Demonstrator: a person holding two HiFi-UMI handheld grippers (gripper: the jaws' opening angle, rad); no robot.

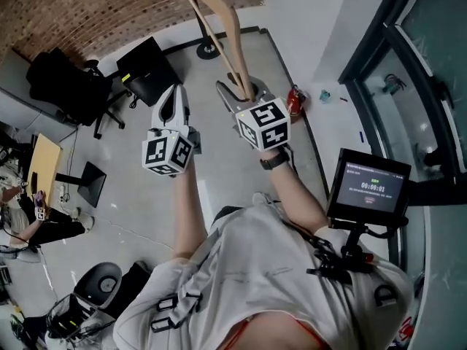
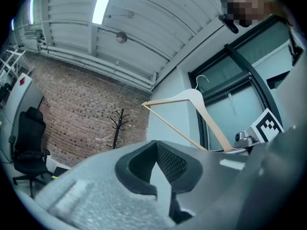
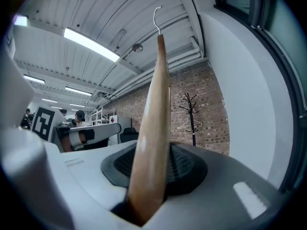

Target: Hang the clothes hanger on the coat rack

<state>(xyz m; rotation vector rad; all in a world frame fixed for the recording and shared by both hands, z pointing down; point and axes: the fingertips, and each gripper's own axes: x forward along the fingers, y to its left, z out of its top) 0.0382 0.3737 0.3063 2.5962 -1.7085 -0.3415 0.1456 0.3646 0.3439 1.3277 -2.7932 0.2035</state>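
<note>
A wooden clothes hanger (image 1: 219,28) stands upright in my right gripper (image 1: 244,93), which is shut on one end of it. In the right gripper view the hanger (image 3: 158,80) rises from between the jaws of the right gripper (image 3: 153,163), its metal hook at the top. The black coat rack (image 3: 192,114) stands far ahead against the brick wall, with a pale hanger on it. My left gripper (image 1: 173,95) is beside the right one, shut and holding nothing. The left gripper view shows the left gripper (image 2: 156,150), the coat rack (image 2: 118,126) and the hanger (image 2: 192,99) to the right.
A black office chair (image 1: 69,86) and a black case (image 1: 149,68) stand on the floor to the left. A red thing (image 1: 295,100) lies by the white wall, with a glass partition (image 1: 423,64) to the right. A small screen (image 1: 368,188) is mounted near the person's chest. Someone sits at far left (image 1: 44,224).
</note>
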